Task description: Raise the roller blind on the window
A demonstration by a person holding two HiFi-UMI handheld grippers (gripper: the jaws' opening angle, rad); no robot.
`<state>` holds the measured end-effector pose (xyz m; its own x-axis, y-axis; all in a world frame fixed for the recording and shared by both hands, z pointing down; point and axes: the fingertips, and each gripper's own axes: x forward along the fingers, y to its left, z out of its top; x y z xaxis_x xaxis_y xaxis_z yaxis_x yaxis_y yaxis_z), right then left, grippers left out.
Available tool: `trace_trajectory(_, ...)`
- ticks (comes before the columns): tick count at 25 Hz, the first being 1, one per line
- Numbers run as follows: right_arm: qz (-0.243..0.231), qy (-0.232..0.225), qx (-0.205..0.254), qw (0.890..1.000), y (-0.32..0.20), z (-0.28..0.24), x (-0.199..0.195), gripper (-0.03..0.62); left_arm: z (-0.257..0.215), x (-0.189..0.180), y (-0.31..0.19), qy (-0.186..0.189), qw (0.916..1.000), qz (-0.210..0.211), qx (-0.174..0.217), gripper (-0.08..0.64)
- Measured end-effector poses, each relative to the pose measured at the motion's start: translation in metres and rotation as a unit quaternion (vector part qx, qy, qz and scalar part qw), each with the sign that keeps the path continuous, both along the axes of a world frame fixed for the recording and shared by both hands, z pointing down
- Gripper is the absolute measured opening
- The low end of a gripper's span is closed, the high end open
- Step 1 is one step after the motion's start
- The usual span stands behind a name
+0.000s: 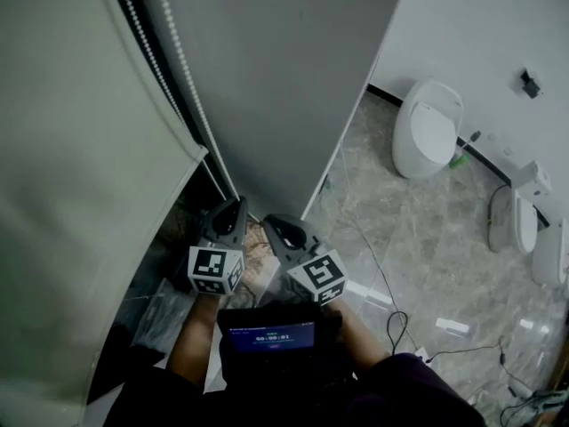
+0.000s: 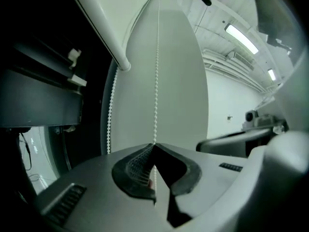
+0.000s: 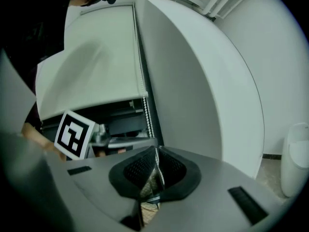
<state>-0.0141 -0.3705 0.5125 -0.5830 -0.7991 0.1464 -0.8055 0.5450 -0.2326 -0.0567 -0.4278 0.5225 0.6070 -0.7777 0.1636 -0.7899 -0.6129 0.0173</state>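
The pale roller blind (image 1: 80, 194) hangs at the left, its bottom bar (image 2: 104, 37) crossing the top of the left gripper view. Its white bead chain (image 1: 178, 69) runs down the edge of the blind in two strands toward both grippers. My left gripper (image 1: 236, 206) is shut on one strand of the bead chain (image 2: 157, 81), which drops straight into the jaw tips (image 2: 154, 146). Just to its right and slightly lower, my right gripper (image 1: 268, 223) is shut on the bead chain (image 3: 145, 105), the beads passing between its pads (image 3: 156, 150). The free strand (image 2: 110, 115) hangs left of the left gripper.
A grey wall panel (image 1: 284, 69) stands right of the chain. White urinals (image 1: 428, 130) (image 1: 516, 216) line the far wall on the marble floor. Cables (image 1: 391, 318) trail across the floor. A small screen (image 1: 271, 334) sits at the person's chest. Below the blind is a dark window opening (image 1: 178, 229).
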Motion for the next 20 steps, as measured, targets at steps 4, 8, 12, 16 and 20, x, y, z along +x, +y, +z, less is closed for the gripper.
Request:
trace_trajectory(4, -0.03, 0.012, 0.032, 0.999, 0.013, -0.036, -0.028, 0.01, -0.001, -0.01, 0.038, 0.028, 0.9996, -0.007, 0.002, 0.011)
trace_trajectory(8, -0.051, 0.07, 0.061, 0.994, 0.032, -0.056, -0.056, 0.011, 0.015, -0.012, 0.074, 0.029, 0.9995, 0.008, -0.001, 0.011)
trace_trajectory(12, -0.05, 0.098, 0.082, 0.991, 0.044, -0.057, -0.063, 0.028, 0.034, -0.01, 0.104, 0.04, 0.999, 0.009, -0.018, 0.011)
trace_trajectory(16, -0.051, 0.104, 0.066, 0.991, 0.069, -0.064, -0.051, 0.017, 0.04, -0.001, 0.129, 0.038, 0.9989, -0.005, -0.027, 0.011)
trace_trajectory(20, -0.062, 0.097, 0.074, 0.991, 0.085, -0.063, -0.041, 0.015, 0.032, 0.004, 0.151, 0.03, 0.998, -0.037, -0.043, 0.011)
